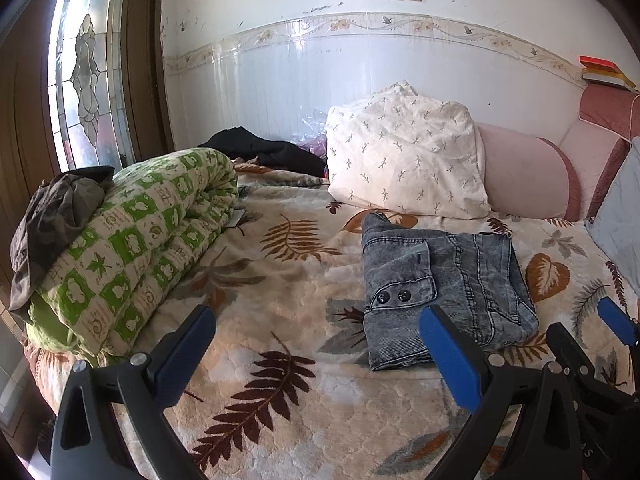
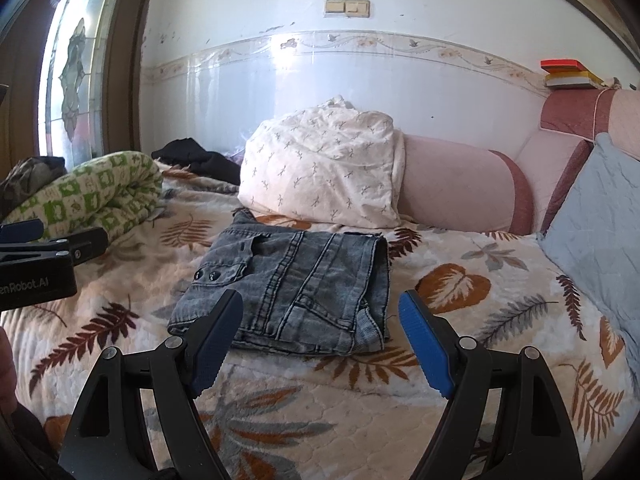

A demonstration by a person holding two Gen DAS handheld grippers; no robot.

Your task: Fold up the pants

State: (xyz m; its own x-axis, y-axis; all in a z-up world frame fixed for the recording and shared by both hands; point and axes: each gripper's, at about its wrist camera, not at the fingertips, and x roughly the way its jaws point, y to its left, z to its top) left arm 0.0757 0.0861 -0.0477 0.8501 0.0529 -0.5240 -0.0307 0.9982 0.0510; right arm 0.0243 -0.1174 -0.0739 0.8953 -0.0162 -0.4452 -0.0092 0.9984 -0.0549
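The grey-blue denim pants (image 1: 444, 284) lie folded into a compact rectangle on the leaf-print bedspread (image 1: 280, 312); they also show in the right wrist view (image 2: 296, 284). My left gripper (image 1: 316, 344) is open and empty, hovering above the bedspread just left of and nearer than the pants. My right gripper (image 2: 320, 336) is open and empty, just short of the pants' near edge. The right gripper also shows at the lower right of the left wrist view (image 1: 592, 344), and the left gripper at the left edge of the right wrist view (image 2: 48, 248).
A rolled green-and-white quilt (image 1: 136, 248) with dark clothes (image 1: 52, 216) on it lies at the left. A white patterned pillow (image 1: 404, 160), a pink bolster (image 1: 528, 176) and a black garment (image 1: 272, 152) lie along the far wall. A pale blue cushion (image 2: 600, 216) stands at the right.
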